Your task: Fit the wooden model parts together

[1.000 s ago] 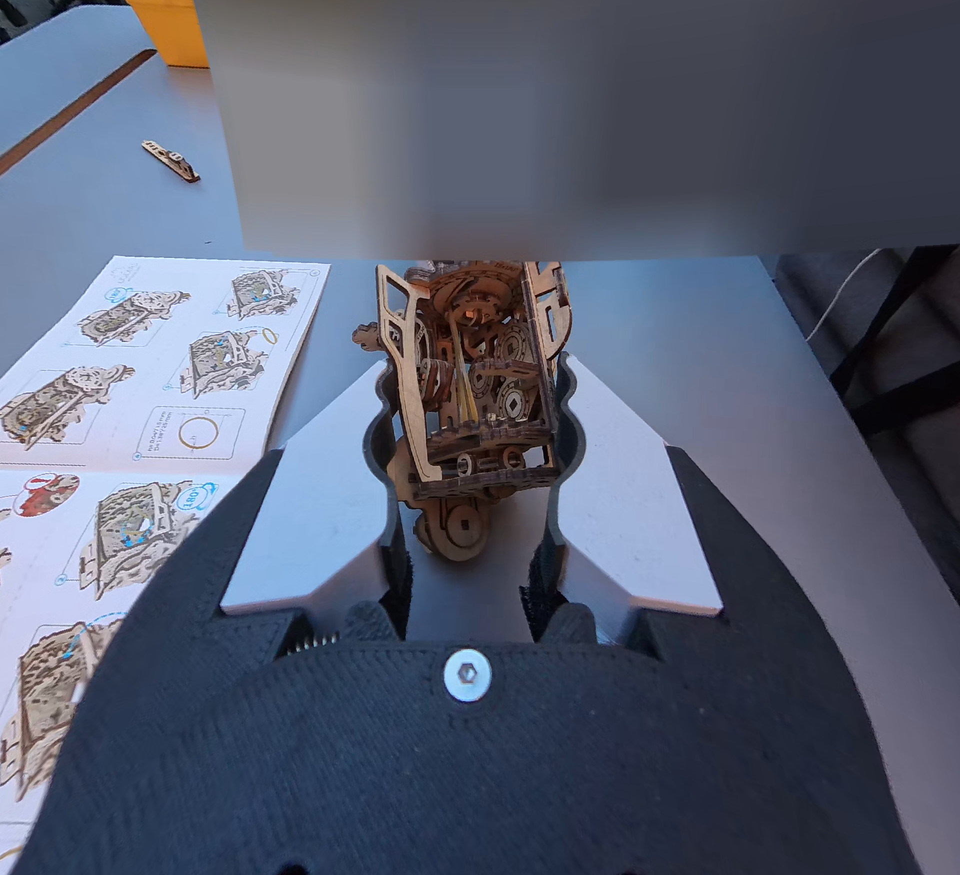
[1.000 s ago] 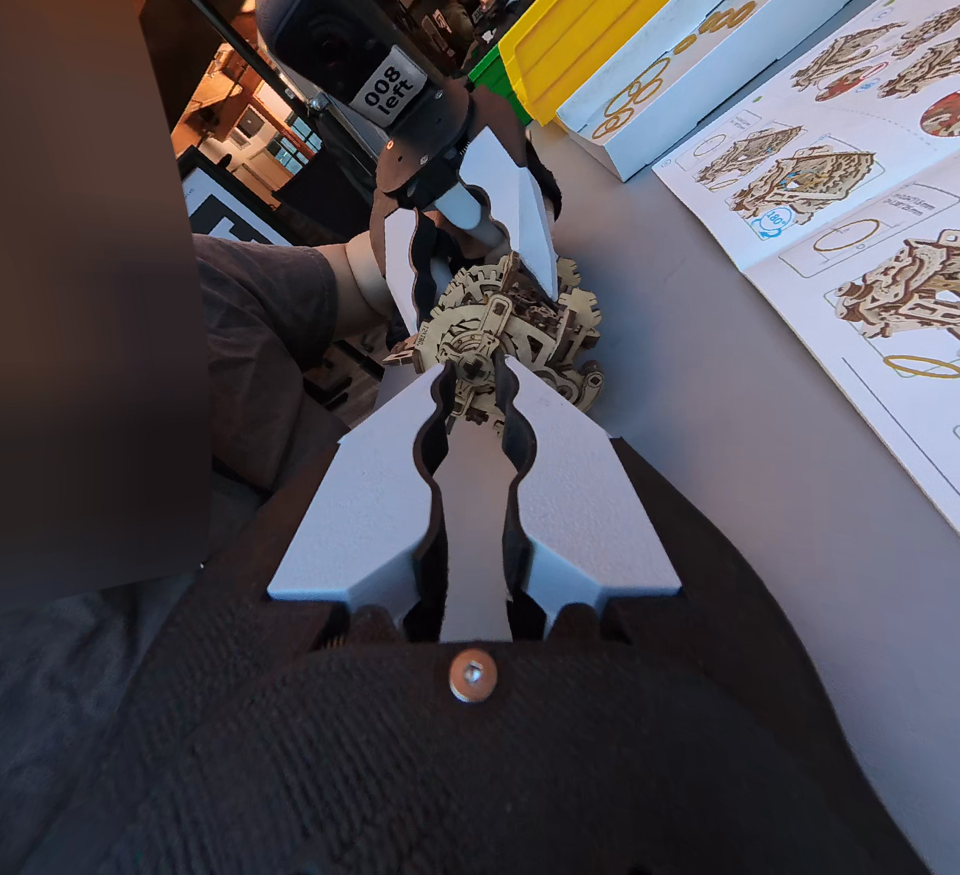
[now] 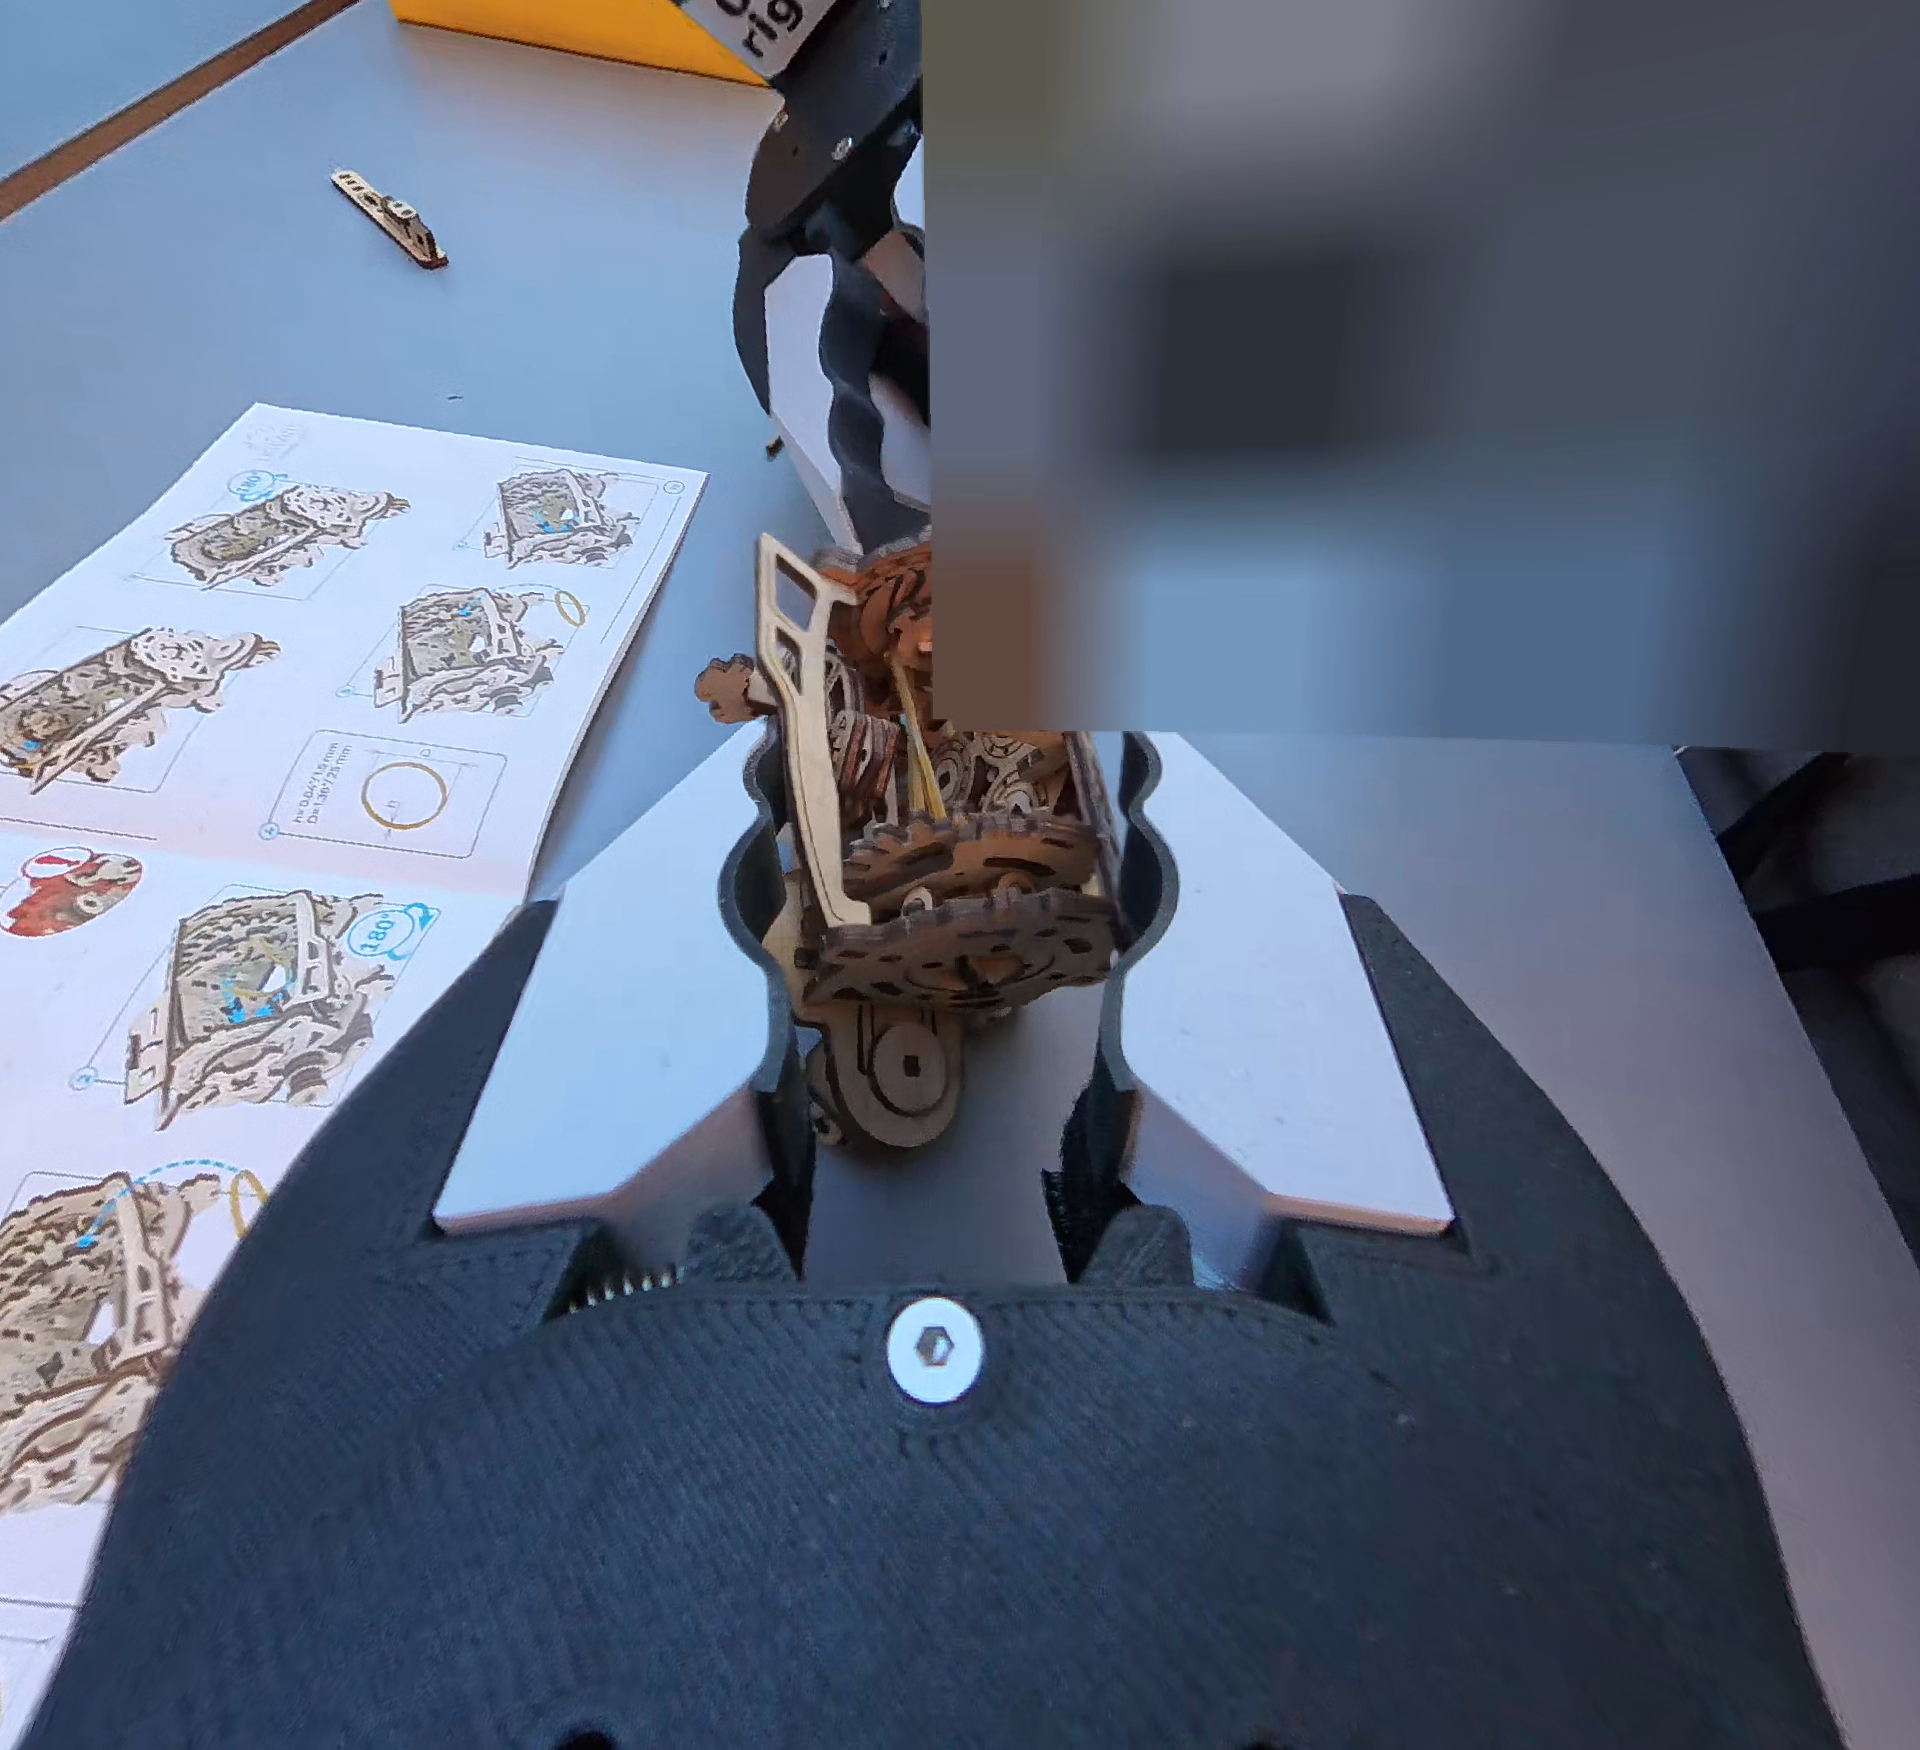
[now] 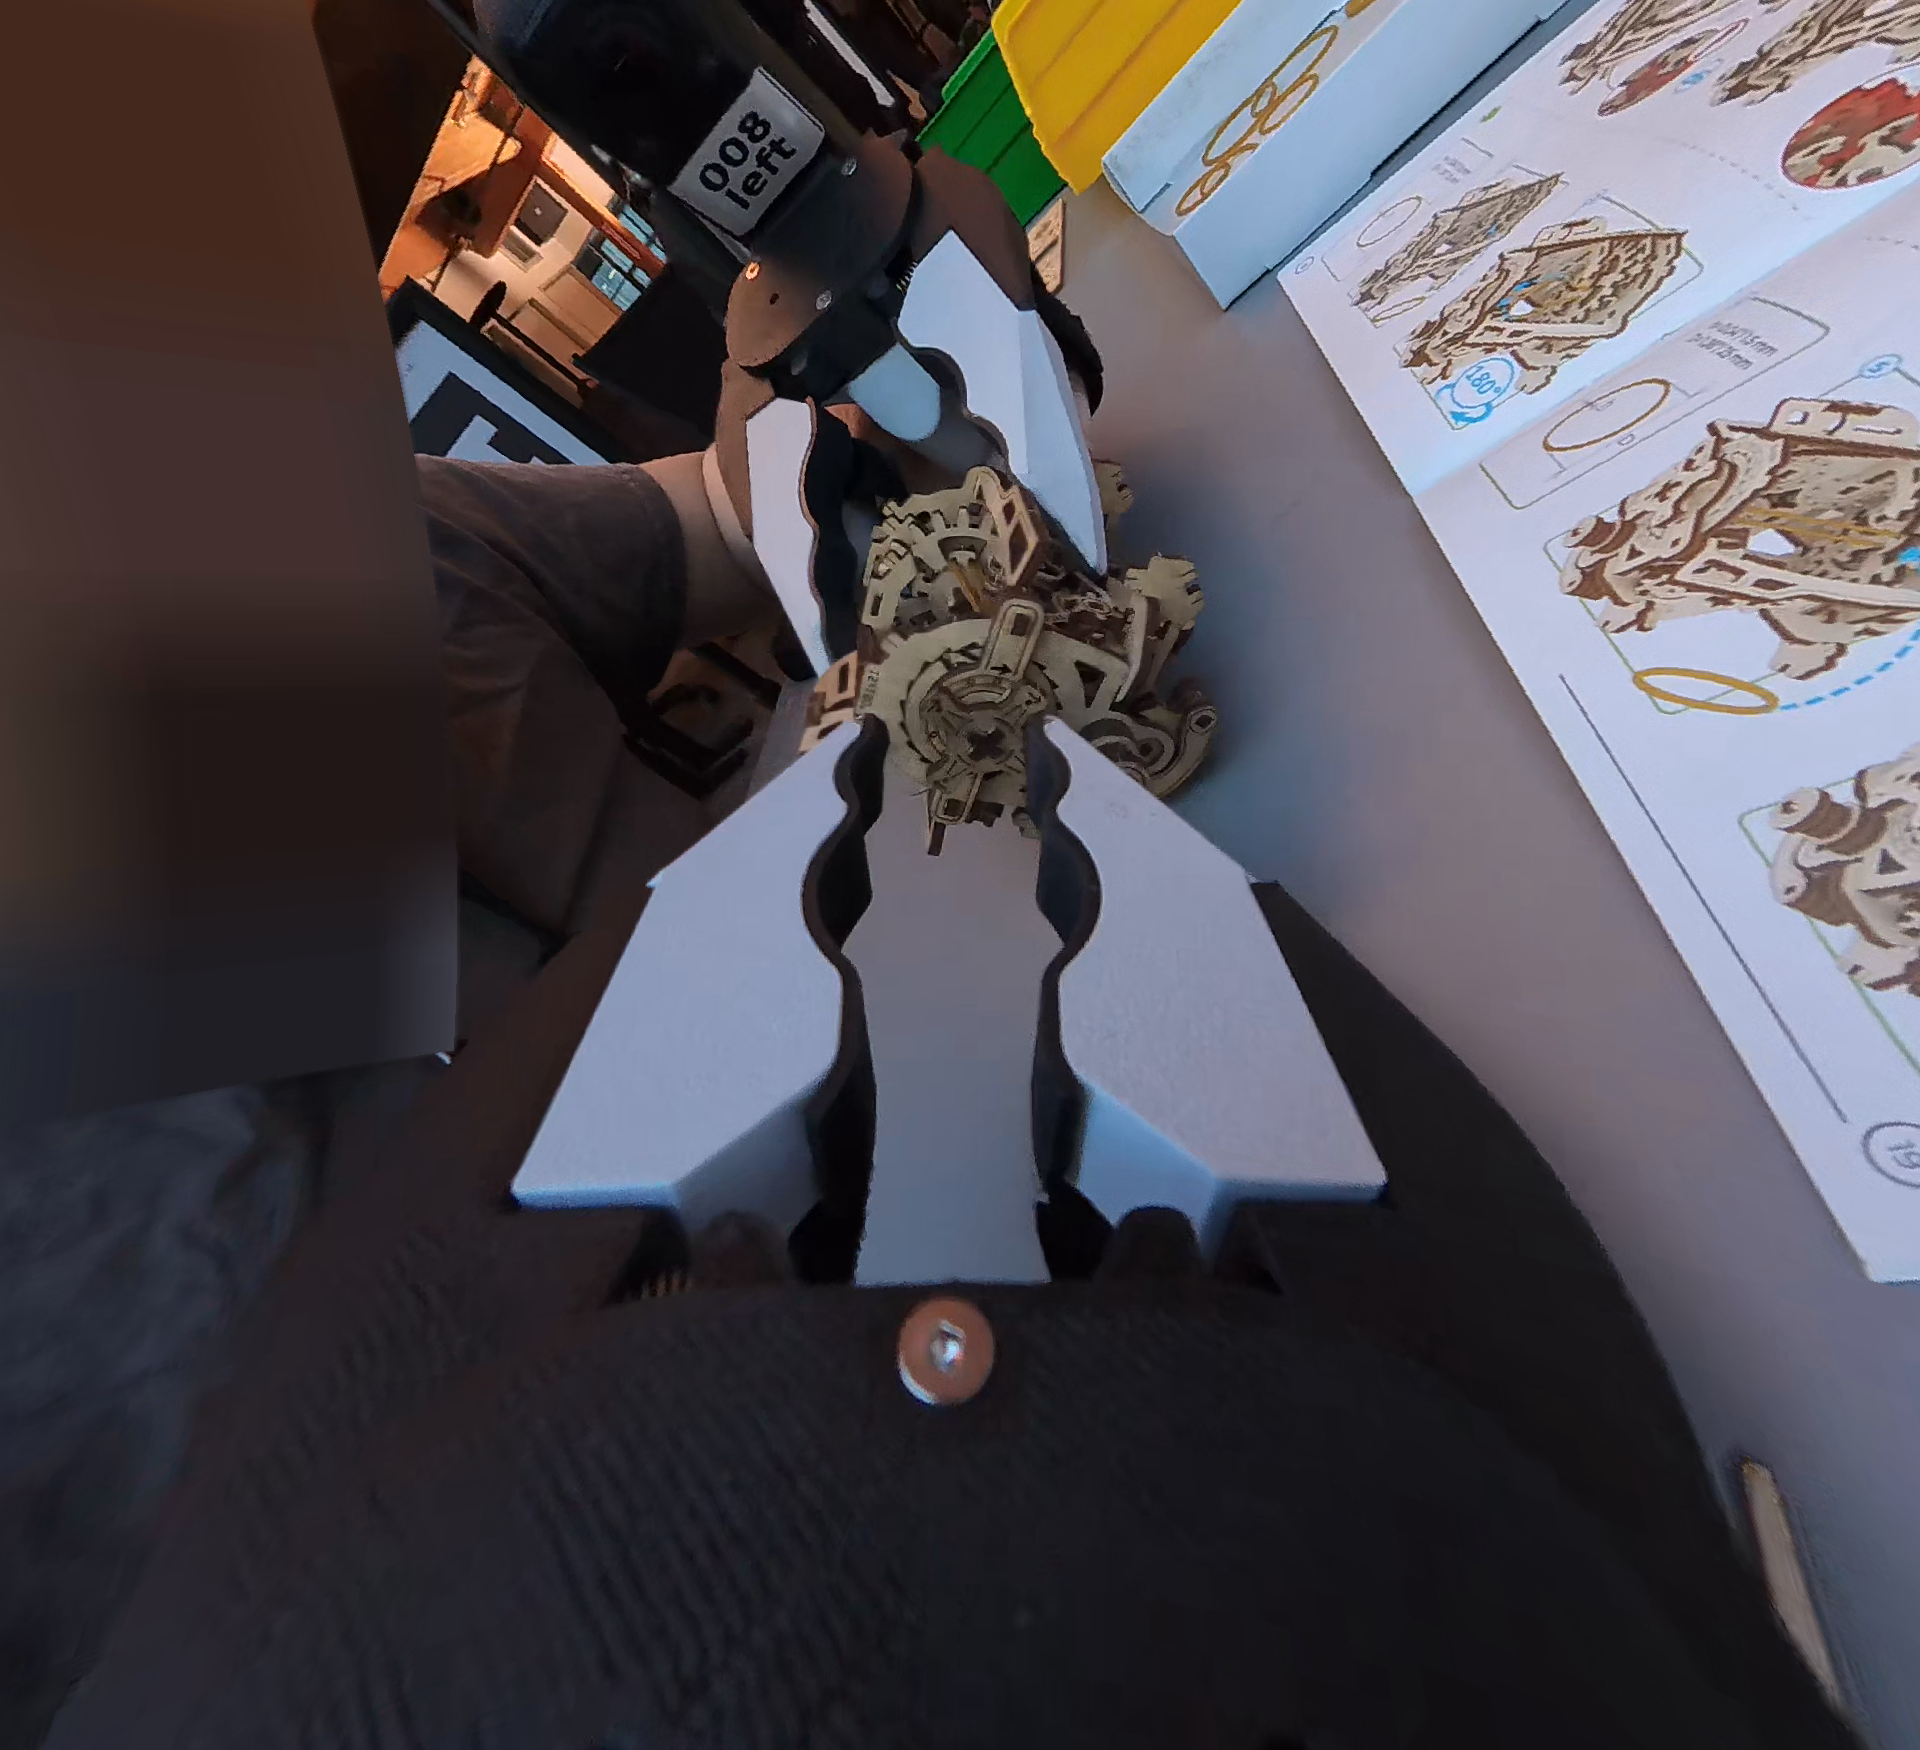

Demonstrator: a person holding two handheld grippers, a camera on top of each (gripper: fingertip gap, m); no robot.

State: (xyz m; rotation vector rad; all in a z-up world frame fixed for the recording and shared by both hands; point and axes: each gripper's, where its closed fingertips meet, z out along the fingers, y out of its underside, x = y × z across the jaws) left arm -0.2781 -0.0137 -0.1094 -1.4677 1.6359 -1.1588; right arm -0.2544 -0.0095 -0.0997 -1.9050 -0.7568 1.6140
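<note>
Left gripper (image 3: 940, 869) is clamped on the wooden model (image 3: 935, 879), holding it just above the grey table (image 3: 520, 329), next to the instruction sheet (image 3: 312, 661). Right gripper (image 4: 951, 765) sits half-closed w/ fingertips either side of the model's front gear hub; real grip or not, can't tell. Risk, imo: squeeze or twist too hard and thin laser-cut bits snap, or the model slips between the two grips.

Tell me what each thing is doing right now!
Left gripper: shut on the model's body.
Right gripper: shut on the model's front end.
Model: held between both grippers, part built, a wheel by the table.
Booklet: lying open on the table.
Loose strip: lying flat, apart from the model.
White box: open, rings inside.
</note>
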